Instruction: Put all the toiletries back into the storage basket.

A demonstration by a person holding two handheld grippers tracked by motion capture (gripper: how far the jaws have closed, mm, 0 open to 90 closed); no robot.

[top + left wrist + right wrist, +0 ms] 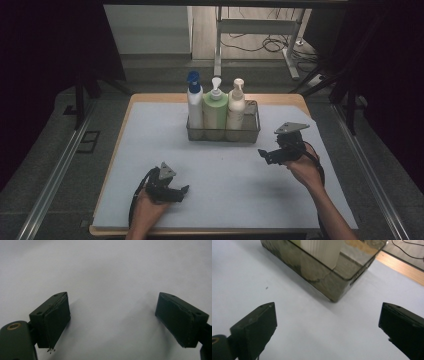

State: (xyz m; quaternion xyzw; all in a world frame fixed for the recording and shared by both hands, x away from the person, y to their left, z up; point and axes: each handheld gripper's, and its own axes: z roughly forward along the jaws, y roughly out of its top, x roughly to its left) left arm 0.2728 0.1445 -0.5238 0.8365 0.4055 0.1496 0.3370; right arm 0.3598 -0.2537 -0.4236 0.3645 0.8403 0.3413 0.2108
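Your wire basket (223, 131) stood mid-table on the grey mat (150, 165), holding three upright pump bottles in a row: blue-capped white bottle (194, 102), green bottle (215, 106), cream bottle (236, 104). Your left gripper (181, 192) lay low on the mat near you, jaws wide, empty. Your right gripper (264, 155) hovered just right of the basket, jaws wide apart, holding nothing, touching nothing

**Both my grippers gaping, nothing between the jaws**

My left gripper (184, 191) lies low under my left hand (147, 207), jaws spread wide; my right gripper (263, 154) hangs raised in my right hand (304, 169), jaws wide apart, pointing away from my forearm.
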